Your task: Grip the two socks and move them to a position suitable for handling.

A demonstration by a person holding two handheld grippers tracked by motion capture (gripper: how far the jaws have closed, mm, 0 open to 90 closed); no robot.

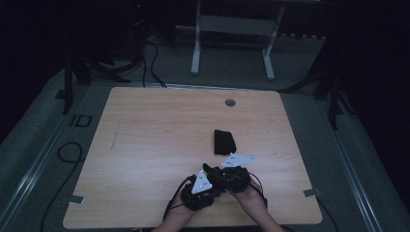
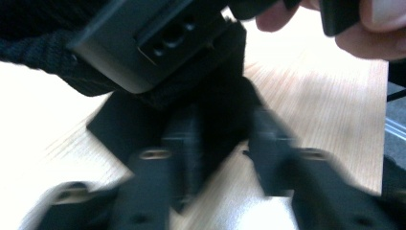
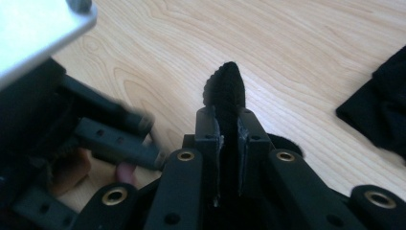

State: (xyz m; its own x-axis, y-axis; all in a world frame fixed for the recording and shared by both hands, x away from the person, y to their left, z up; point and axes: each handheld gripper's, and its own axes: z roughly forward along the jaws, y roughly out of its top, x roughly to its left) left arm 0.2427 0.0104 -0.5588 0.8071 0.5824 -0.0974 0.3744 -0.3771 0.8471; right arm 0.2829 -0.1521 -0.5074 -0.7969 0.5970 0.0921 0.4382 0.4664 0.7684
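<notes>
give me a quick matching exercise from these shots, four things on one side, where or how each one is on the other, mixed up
Things
1. right gripper
2. folded black cloth
3. round grommet
4. left gripper

Place or state
A. set into the wooden table near its far edge
B. lying flat on the table, beyond both grippers
C. jaws shut on a strip of black fabric
D. at the near edge, close against the other gripper, grey plate on top

Pairs: 1-C, 2-B, 3-A, 4-D
</notes>
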